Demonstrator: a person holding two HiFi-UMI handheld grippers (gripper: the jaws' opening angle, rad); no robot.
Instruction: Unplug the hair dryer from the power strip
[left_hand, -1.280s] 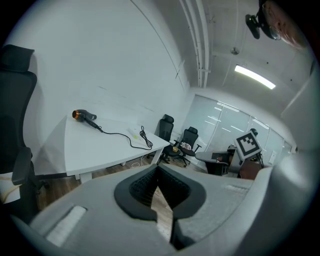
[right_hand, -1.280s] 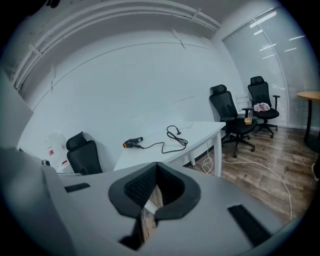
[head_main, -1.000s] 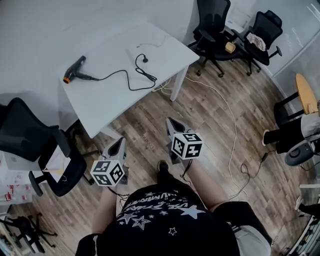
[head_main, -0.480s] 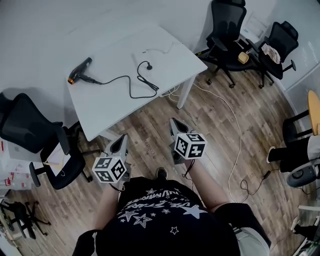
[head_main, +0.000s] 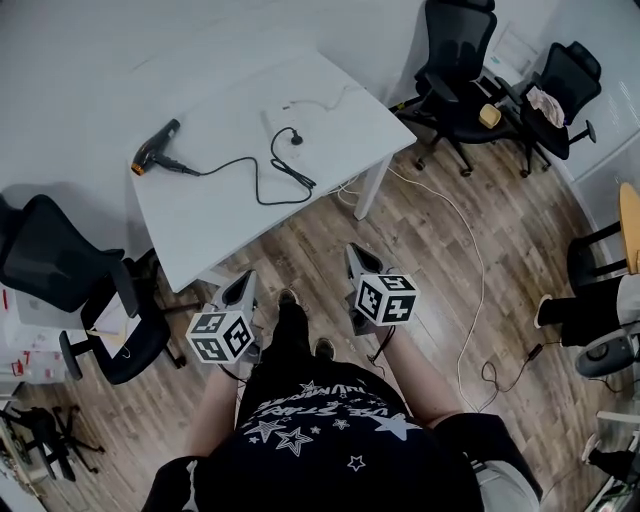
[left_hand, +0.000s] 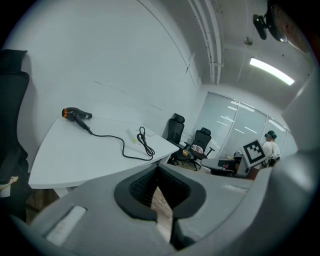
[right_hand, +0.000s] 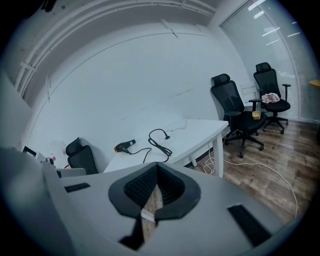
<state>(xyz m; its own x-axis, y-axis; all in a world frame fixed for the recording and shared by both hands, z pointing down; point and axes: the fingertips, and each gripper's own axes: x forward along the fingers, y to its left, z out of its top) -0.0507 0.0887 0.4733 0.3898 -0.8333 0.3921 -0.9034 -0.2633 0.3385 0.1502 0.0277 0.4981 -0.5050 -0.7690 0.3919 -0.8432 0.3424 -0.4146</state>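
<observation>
The black hair dryer (head_main: 153, 148) with an orange nozzle lies at the far left of the white table (head_main: 210, 210). Its black cord (head_main: 255, 185) loops across the top to a plug (head_main: 296, 139) beside a white power strip (head_main: 268, 122); whether the plug sits in a socket I cannot tell. Both grippers hang over the wooden floor in front of the table, well short of it. My left gripper (head_main: 246, 282) and right gripper (head_main: 351, 254) are shut and hold nothing. The hair dryer (left_hand: 73, 114) (right_hand: 125, 145) and cord show far ahead in both gripper views.
A black office chair (head_main: 60, 275) stands left of the table; two more (head_main: 455, 70) (head_main: 562, 80) stand at the back right. A white cable (head_main: 470, 270) trails over the floor on the right. A seated person's legs (head_main: 590, 290) are at the right edge.
The person's leg has stepped forward between the grippers, toward the table. Both grippers stay shut and empty at about the same place in view.
</observation>
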